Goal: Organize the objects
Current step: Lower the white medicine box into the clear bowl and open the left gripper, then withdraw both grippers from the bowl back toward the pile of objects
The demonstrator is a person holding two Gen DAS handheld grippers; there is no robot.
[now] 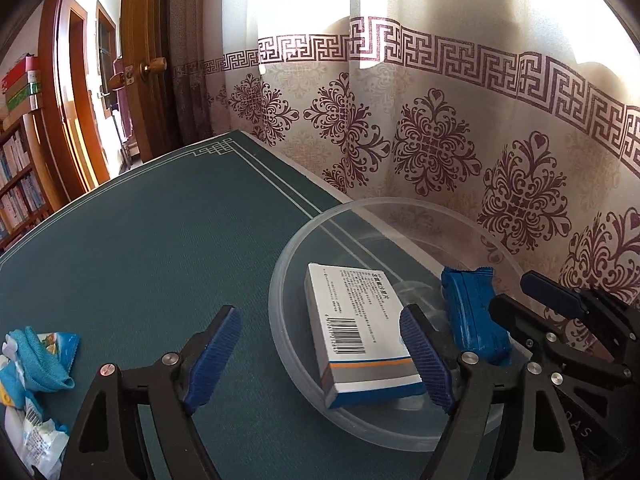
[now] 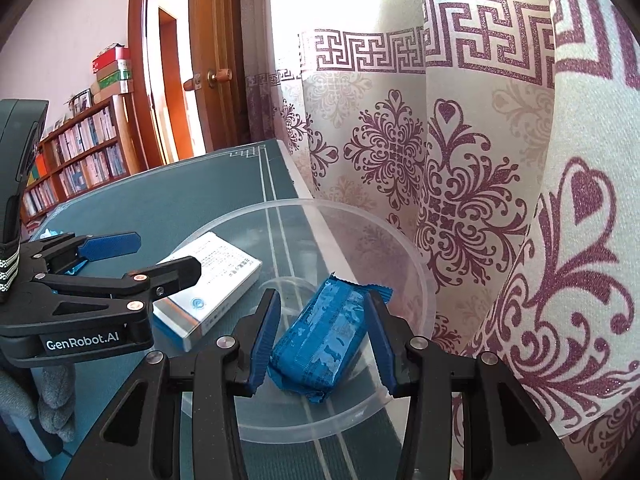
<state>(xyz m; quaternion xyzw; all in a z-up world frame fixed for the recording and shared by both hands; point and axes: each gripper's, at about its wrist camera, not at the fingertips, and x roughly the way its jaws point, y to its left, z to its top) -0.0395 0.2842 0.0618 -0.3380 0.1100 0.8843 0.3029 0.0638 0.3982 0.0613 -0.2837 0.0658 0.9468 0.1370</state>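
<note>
1. Clear plastic bowl (image 2: 416,280): on green mat (image 1: 140,240), beside curtain (image 1: 460,140).
2. White box (image 1: 360,332): inside bowl; left gripper (image 1: 320,360) spread, pads off it.
3. Blue packet (image 2: 320,340): inside bowl, between right gripper (image 2: 324,340) pads; contact unclear.

Sunlit patterned curtain (image 1: 440,140) behind green-matted table (image 1: 160,240), open wooden door (image 2: 216,60), full bookshelf (image 2: 80,152) beyond.

Left gripper (image 1: 322,360) open, right gripper (image 2: 320,340) narrower.

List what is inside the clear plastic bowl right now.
The clear plastic bowl holds a white medicine box and a blue wrapped packet. The box's near end is partly hidden by the left gripper; nothing else shows.
</note>
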